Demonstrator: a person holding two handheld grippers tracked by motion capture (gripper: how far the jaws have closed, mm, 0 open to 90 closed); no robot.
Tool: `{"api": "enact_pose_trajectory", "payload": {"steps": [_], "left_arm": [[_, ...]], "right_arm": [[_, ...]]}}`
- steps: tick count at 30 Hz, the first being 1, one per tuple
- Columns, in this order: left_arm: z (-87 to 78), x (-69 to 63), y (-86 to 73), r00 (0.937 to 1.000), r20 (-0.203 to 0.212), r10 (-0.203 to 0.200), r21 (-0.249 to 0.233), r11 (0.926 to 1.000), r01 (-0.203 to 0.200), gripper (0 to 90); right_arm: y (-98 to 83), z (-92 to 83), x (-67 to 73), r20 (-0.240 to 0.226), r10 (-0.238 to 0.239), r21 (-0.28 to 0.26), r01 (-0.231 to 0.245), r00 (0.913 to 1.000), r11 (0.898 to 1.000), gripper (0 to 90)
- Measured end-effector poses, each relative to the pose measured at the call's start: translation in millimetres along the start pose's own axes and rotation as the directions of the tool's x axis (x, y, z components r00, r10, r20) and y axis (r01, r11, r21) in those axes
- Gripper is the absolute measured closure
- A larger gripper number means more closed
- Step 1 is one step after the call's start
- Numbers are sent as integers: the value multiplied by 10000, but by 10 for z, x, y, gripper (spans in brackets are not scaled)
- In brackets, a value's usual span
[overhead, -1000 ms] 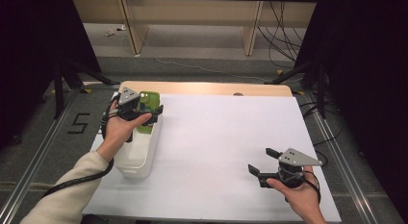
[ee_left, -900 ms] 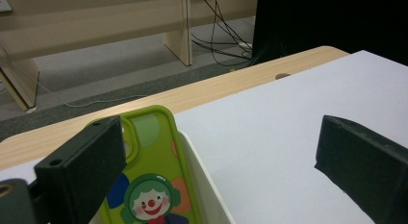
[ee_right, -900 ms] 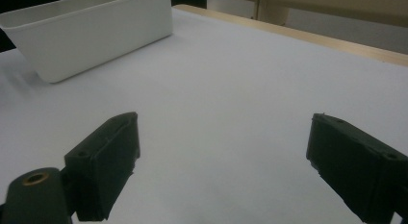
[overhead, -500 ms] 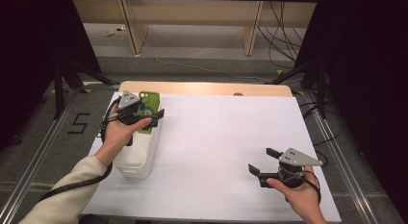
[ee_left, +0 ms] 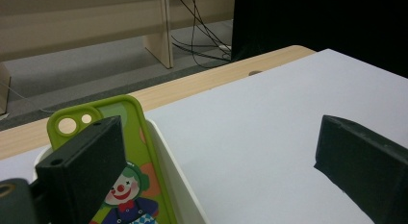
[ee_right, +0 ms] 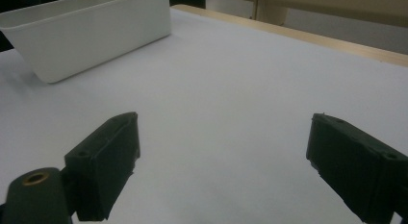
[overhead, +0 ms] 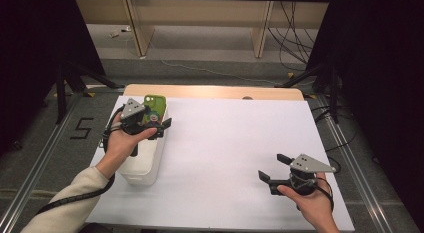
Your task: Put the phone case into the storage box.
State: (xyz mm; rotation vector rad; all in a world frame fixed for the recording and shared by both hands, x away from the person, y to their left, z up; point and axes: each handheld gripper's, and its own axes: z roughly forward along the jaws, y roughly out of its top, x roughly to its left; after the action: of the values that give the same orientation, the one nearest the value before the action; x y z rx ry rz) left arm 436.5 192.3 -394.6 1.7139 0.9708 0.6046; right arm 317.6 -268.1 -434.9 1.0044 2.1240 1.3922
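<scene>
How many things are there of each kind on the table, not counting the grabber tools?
Green phone case with a clown picture: 1
White bin: 1
Total: 2

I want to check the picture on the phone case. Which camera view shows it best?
The left gripper view: the green phone case is close, its clown picture clear. The high view shows it small in the white bin.
</scene>
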Motion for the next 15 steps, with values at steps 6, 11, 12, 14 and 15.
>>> {"api": "enact_pose_trajectory", "payload": {"steps": [6,11,12,14,15], "left_arm": [[-23,-20,-28,9998,182,-96,-22,10000,97,35],[-53,-41,-34,9996,271,-13,-76,10000,15,36],[-58,-46,-35,9996,272,-28,-87,10000,31,36],[-74,-58,-35,9996,292,28,-91,10000,-25,37],[-82,-66,-35,9995,301,41,-98,9999,-38,37]], "right_arm": [[-2,-1,-1,10,19,30,-19,10000,10000,127],[1,-1,0,11,9,-5,-9,10000,10000,127],[0,-1,0,10,7,0,-7,10000,10000,127],[0,0,0,12,5,2,-5,10000,10000,127],[0,-1,1,7,3,-1,-3,10000,10000,127]]}}
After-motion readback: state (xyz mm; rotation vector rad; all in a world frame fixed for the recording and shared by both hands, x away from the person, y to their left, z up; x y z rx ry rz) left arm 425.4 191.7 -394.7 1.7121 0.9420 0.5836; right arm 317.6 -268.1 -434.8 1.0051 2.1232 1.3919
